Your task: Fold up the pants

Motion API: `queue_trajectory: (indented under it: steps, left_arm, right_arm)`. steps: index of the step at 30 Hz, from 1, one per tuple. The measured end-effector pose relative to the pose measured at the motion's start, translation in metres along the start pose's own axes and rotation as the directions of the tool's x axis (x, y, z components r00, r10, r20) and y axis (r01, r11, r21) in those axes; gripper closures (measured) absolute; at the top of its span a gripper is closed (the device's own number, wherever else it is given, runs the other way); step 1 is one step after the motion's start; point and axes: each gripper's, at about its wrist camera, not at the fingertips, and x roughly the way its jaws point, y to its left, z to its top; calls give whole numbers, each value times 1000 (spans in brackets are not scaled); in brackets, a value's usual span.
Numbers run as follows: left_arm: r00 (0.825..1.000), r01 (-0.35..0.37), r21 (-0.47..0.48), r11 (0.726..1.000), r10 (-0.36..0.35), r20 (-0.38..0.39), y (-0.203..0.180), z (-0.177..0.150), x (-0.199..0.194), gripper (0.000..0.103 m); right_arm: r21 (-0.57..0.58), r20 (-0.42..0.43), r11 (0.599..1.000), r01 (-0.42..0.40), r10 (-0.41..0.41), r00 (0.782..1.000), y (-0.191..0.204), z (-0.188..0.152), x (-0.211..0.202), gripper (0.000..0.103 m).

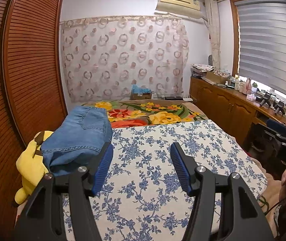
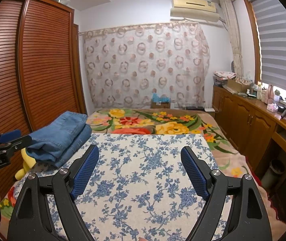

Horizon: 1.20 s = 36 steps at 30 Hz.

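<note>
— Bedroom with louvred wooden wardrobe point(image 1: 22, 64), flowered blanket, and a blue-flowered board point(image 1: 163, 160) laid on the bed as work surface. Progress?

— Looks finished, judging by the layers: folded jeans point(image 1: 78, 138) stacked in a compact bundle at the board's far left corner, partly resting on a yellow plush toy point(image 1: 30, 166). Possibly nothing left but tidying.

— Orientation?

— Long axis running away from the board's near edge toward the wardrobe side; back pocket facing up, folded edge nearest.

— Claws?

— Left gripper point(image 1: 141, 164) released, empty, hovering over the board beside the jeans. Right gripper point(image 2: 139, 168) spread wide, empty, over the board's middle.
</note>
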Motion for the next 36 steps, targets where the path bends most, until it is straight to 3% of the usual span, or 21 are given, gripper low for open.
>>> queue_trajectory:
  steps: [36]
  left_arm:
    - [1000, -8, -2, 1000, 8, 8, 7, 0, -3, 43]
  right_arm:
    - [0, 8, 1000, -1, 1, 1000, 0, 2, -3, 17]
